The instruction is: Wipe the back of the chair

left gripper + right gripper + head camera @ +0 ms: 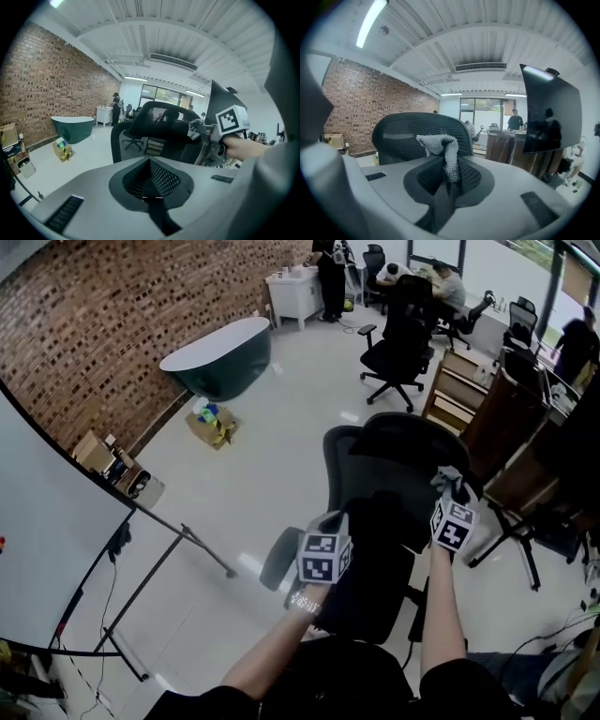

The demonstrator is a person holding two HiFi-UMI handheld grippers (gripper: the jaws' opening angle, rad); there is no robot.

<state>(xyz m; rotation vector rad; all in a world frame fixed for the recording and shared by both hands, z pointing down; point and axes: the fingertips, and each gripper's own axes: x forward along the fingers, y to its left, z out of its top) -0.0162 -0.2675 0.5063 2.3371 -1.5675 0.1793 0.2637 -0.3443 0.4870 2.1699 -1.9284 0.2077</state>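
A black mesh office chair stands in front of me, its curved back [398, 442] near the middle of the head view. My right gripper [451, 487] is shut on a grey knitted cloth [446, 480] and holds it at the right side of the back's top edge. In the right gripper view the cloth [443, 149] sticks up from the jaws, with the chair back [408, 131] just behind it. My left gripper [331, 521] hovers over the seat by the back's left side, shut with nothing in it. The left gripper view shows the chair back [157, 115] and the cloth [194, 129] beyond the left gripper [151, 183].
A teal bathtub [220, 357] stands by the brick wall, a cardboard box [212, 426] beside it. A whiteboard on a stand [56, 540] is at my left. Another office chair [398, 348], wooden desks [459, 390] and people are behind. A dark screen [551, 115] hangs to the right.
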